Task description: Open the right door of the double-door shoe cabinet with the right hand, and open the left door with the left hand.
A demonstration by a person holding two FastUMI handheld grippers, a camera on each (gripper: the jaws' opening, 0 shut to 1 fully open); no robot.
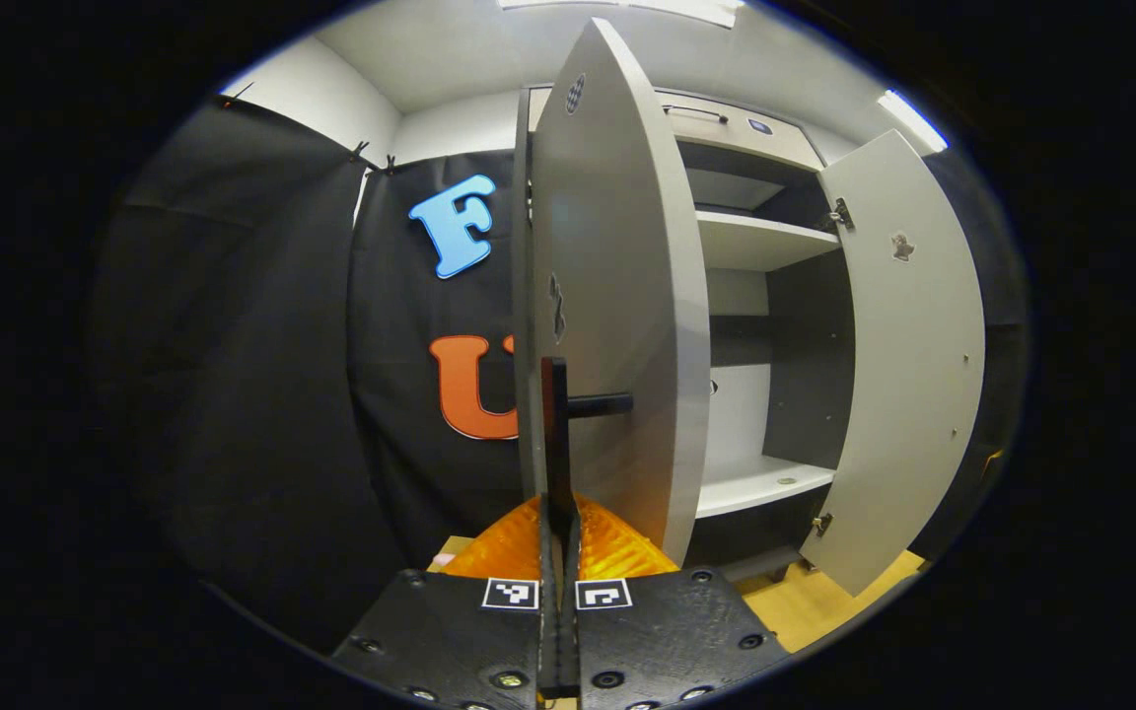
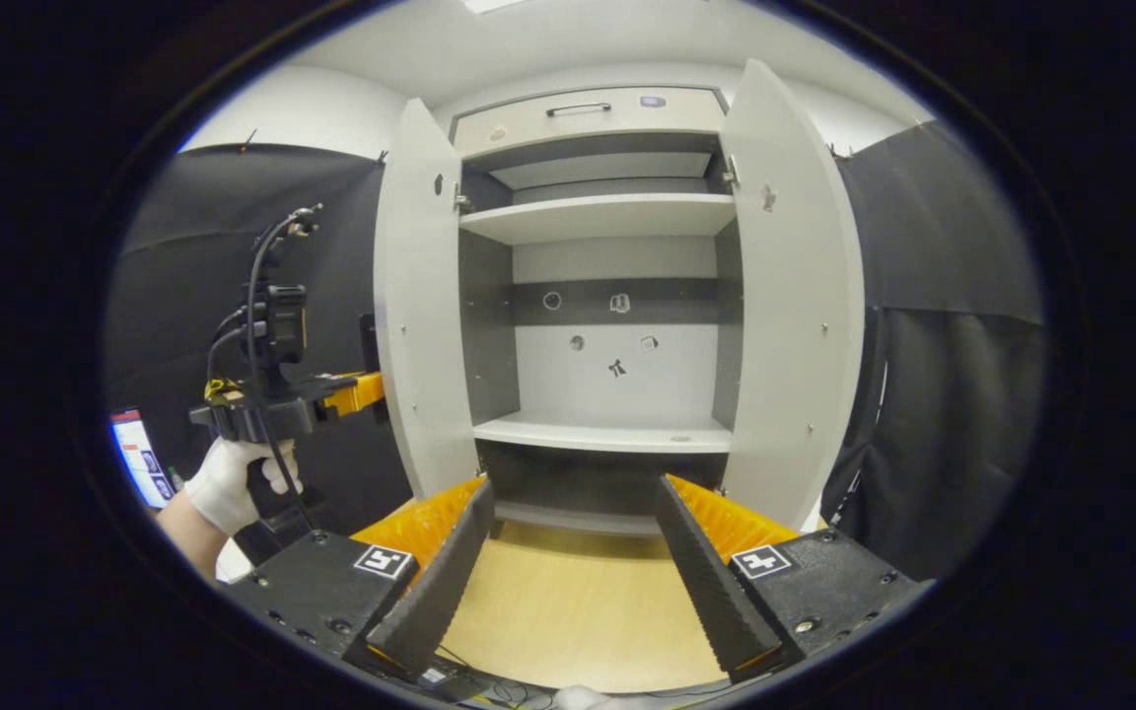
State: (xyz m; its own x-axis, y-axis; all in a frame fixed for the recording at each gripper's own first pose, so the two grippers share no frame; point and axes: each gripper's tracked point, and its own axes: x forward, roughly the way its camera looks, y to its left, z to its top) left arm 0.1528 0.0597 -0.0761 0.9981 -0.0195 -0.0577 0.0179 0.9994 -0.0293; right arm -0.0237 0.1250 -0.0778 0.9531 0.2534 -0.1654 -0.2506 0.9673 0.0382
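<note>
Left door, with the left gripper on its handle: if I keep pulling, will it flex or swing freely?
The left door looks like a flat rigid panel, so it should probably swing without flexing. It hangs on hinges, so expect an arc, not a straight slide. The thin handle sits pinched in the left gripper; it may slip.

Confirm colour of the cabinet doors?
Light grey, both doors. Clearest in the right gripper view.

Pale grey shoe cabinet (image 2: 607,434) standing upright; left door (image 2: 420,325) and right door (image 2: 790,296) both swung wide open; shelves bare.
</note>
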